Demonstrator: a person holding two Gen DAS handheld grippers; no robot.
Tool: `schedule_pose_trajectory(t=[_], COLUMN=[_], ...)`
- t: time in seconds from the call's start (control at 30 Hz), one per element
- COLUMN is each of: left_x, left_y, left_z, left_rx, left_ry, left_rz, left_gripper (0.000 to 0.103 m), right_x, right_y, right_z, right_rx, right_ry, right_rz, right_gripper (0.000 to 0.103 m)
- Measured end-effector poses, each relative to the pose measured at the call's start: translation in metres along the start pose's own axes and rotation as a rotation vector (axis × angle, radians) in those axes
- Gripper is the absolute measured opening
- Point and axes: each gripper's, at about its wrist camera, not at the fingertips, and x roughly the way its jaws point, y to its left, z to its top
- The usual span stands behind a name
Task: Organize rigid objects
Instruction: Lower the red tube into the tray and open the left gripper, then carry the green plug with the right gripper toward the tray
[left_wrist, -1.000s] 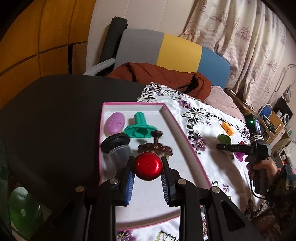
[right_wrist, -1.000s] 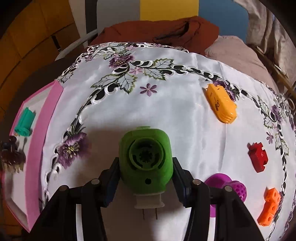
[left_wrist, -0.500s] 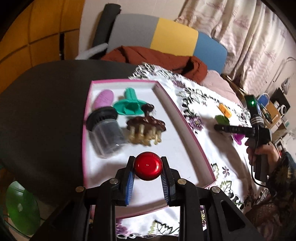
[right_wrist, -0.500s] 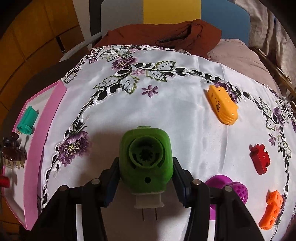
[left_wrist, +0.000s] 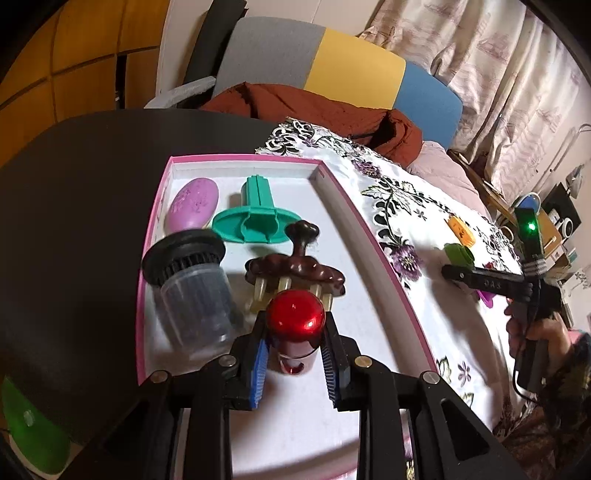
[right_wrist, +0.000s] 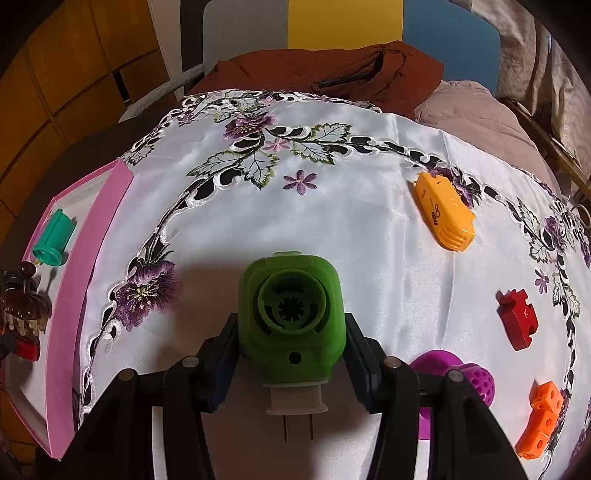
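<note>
My left gripper (left_wrist: 294, 363) stands over the pink-rimmed tray (left_wrist: 373, 236). Its jaws have parted and a gap shows on each side of the red round-topped object (left_wrist: 295, 325), which stands on the tray floor. My right gripper (right_wrist: 291, 354) is shut on a green plug-in device (right_wrist: 291, 314) held over the white floral cloth (right_wrist: 332, 229). It also shows from the side in the left wrist view (left_wrist: 458, 254).
In the tray lie a purple oval (left_wrist: 192, 203), a teal funnel piece (left_wrist: 255, 218), a black-capped jar (left_wrist: 192, 284) and a brown claw clip (left_wrist: 295, 266). On the cloth lie an orange case (right_wrist: 443, 210), red block (right_wrist: 517, 317), purple piece (right_wrist: 454, 376) and orange blocks (right_wrist: 539, 421).
The left gripper came down into the tray and its jaws opened off the red object, which now rests on the tray floor. The right gripper barely moved with the green device.
</note>
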Motion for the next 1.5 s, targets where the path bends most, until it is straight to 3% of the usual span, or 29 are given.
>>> schedule_pose_trajectory(t=[0.3,0.57,0.8,1.23,1.5], left_x=[0.026,0.021,0.005,-0.04,-0.036], left_y=[-0.003,-0.006,-0.001,0.013,0.031], left_z=[0.021,0.013,0.008,-0.008,-0.018], left_rx=[-0.015,-0.004,-0.016,-0.041,-0.075], left_ry=[0.023,0.028,0.004,-0.059,-0.023], left_rz=[0.006,0.014,0.018,0.053,0.098], left_gripper=[0.026,0.026,0.036,0.036,0.036], right_x=[0.0,0.0,0.0,0.0,0.0], right_y=[0.0,0.0,0.0,0.0,0.0], right_z=[0.0,0.0,0.0,0.0,0.0], right_rx=[0.0,-0.003,-0.004,-0.006,-0.008], right_ry=[-0.001,0.0,0.0,-0.002,-0.003], right_rz=[0.0,-0.001,-0.001,-0.002,-0.002], right_gripper=[0.053,0.053,0.053,0.053,0.053])
